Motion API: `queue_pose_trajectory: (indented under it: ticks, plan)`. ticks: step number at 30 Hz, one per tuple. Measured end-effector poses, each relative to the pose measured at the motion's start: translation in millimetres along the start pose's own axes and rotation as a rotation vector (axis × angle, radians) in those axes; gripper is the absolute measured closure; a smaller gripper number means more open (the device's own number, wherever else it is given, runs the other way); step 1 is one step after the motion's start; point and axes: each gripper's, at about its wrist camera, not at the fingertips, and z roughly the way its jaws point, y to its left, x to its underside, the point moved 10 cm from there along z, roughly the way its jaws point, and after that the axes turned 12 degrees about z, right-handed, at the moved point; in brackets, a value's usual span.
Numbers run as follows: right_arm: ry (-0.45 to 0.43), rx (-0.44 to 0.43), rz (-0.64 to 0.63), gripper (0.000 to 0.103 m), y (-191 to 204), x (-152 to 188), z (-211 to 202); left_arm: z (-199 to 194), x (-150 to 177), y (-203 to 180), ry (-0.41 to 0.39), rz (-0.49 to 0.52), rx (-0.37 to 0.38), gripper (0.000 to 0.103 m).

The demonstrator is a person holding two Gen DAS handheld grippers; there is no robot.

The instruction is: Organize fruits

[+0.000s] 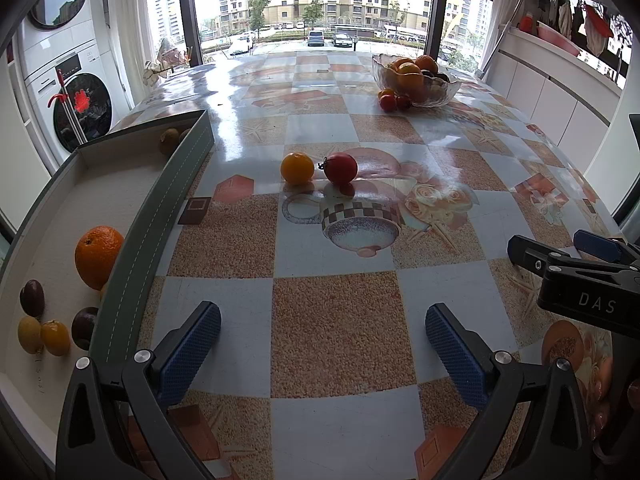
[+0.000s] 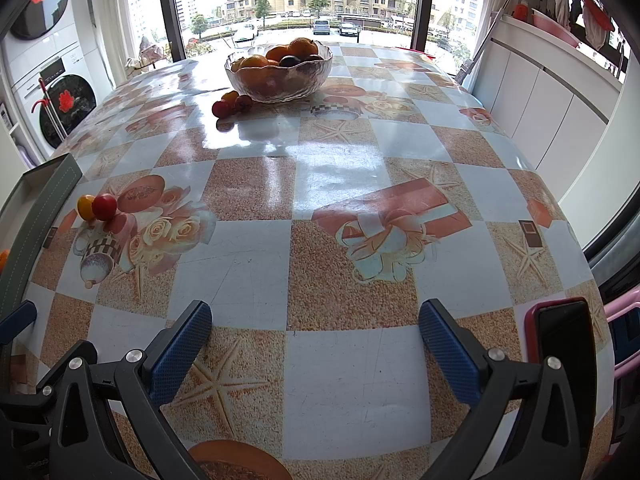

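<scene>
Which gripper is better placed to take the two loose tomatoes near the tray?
Left. The yellow tomato and red tomato lie straight ahead of the open left gripper, beside the tray. From the right gripper they sit far left.

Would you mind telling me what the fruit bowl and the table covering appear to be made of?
The fruit bowl looks like clear textured glass, perhaps moulded plastic: the fruit shows through its rippled wall and scalloped rim. The table covering looks like glossy printed vinyl or oilcloth: it mirrors the window light, and its checks and starfish are flat print.
</scene>
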Motion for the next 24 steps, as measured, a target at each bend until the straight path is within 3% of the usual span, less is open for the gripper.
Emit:
queue_pose_trajectory:
  ticks: [19,24]
  plan:
    - [0.000,-0.001,0.001,0.000,0,0,0,0,0,0,0.000,0.001,0.001,0.000]
    - [0.000,-0.001,0.001,0.000,0,0,0,9,-11,1,0.036,0.023,0.015,0.000]
